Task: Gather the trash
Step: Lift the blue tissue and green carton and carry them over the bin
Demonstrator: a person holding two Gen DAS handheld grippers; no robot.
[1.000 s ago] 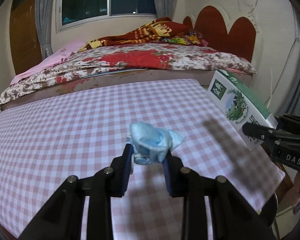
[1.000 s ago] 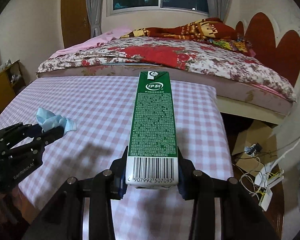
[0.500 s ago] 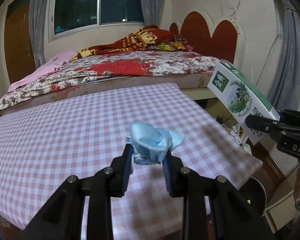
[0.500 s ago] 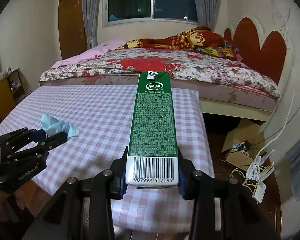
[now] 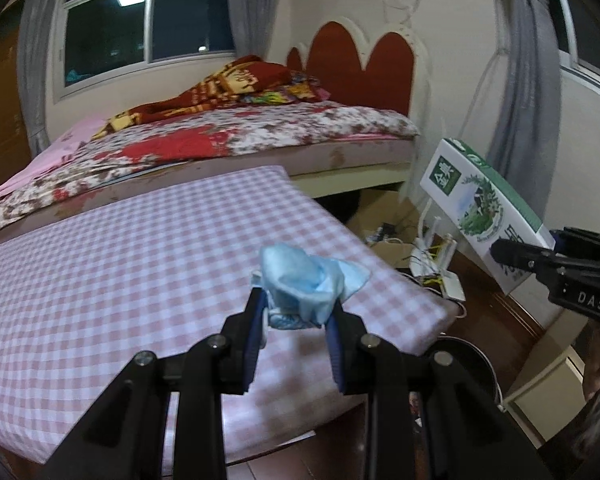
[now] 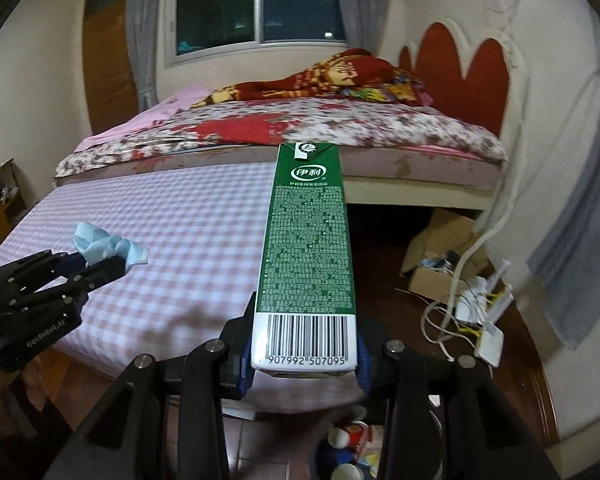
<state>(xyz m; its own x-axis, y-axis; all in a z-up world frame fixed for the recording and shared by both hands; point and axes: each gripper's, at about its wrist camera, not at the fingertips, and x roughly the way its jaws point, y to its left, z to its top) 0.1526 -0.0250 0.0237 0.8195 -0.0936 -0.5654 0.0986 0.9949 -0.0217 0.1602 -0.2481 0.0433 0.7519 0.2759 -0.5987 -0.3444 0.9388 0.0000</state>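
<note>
Trash fills both my grips. My left gripper (image 5: pixel 296 320) has its jaws clamped on a crumpled pale-blue face mask (image 5: pixel 306 282), a soft wad with folded edges and a bit of white band poking out at the lower left; it hangs in the air above the near right corner of the counter, which wears a pink-and-white checked cloth (image 5: pixel 140 248). From the right wrist view the same mask (image 6: pixel 104 246) shows at the far left, pinched at the tips of the left gripper (image 6: pixel 100 266).

My right gripper (image 6: pixel 304 354) has its jaws clamped on the base of a tall green milk carton (image 6: pixel 306 248), lying lengthwise and pointing away from me. Its upper face is dark green, packed with small white print, with a white logo oval near the far end and a white barcode panel at the near end. Seen from the left wrist view, the carton (image 5: pixel 484 208) tilts out past the counter's right edge, its white side showing a green square badge and a round farm picture.

Below the carton, near the bottom edge, a bin (image 6: pixel 352 448) holds paper cups and wrappers. A bed (image 6: pixel 300 128) with a floral cover stands beyond the counter.
</note>
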